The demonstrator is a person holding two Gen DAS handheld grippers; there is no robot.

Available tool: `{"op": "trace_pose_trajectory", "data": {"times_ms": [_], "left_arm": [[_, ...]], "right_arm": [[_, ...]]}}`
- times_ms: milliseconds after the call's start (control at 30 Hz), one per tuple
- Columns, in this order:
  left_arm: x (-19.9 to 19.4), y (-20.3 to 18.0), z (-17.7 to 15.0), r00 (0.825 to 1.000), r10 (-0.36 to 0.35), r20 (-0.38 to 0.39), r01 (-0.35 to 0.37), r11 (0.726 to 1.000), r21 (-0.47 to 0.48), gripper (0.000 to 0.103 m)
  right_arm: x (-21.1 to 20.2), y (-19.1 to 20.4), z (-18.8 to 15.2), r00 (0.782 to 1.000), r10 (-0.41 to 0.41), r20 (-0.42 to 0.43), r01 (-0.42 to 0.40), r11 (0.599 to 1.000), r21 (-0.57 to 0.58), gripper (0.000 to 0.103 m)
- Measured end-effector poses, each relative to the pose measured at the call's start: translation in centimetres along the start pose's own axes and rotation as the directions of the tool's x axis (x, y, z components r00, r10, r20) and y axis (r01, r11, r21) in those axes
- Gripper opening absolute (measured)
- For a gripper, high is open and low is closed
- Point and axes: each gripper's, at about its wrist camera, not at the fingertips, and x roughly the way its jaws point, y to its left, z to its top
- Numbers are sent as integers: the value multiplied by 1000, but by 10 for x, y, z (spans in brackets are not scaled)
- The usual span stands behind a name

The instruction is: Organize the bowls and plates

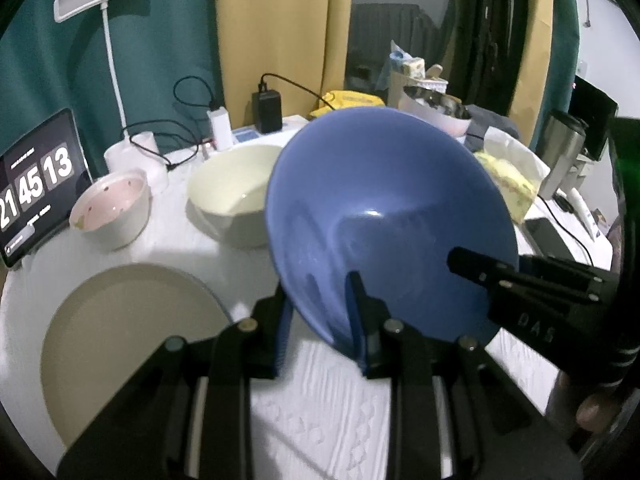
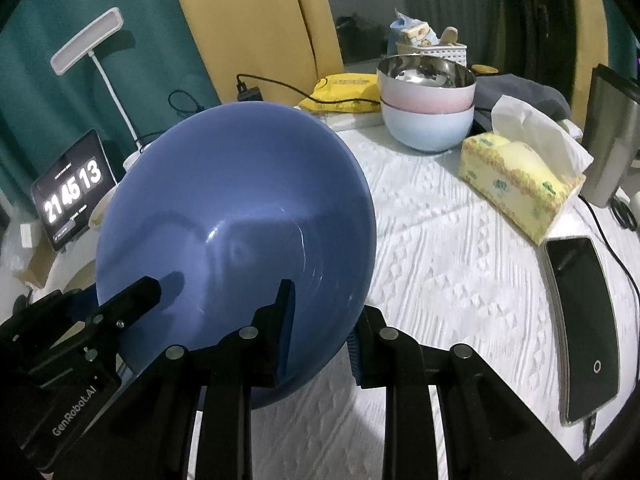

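The left gripper and right gripper each clamped the near rim of the blue bowl — tilted, lifted off the white tablecloth (textured) — near a cream bowl, pink bowl and beige plate.

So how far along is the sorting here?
Done: the pink bowl nested in the light-blue bowl. In hand: the blue bowl, tilted, clamped at its rim by the left gripper and right gripper. Left: cream bowl, pink-lined bowl, beige plate.
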Motion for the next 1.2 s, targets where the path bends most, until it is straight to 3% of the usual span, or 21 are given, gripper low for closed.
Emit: {"op": "trace_pose_trajectory", "data": {"times_ms": [500, 733, 1200], "left_arm": [[-8, 6, -28, 998, -22, -54, 22, 1000, 7, 28], [-11, 5, -34, 997, -42, -67, 44, 999, 25, 28], [-26, 10, -34, 997, -54, -53, 55, 998, 27, 28]], "right_arm": [[-5, 10, -19, 998, -19, -60, 18, 1000, -16, 27], [-9, 10, -22, 998, -18, -66, 17, 1000, -12, 39], [-27, 10, -18, 999, -38, -25, 38, 999, -8, 42]]}}
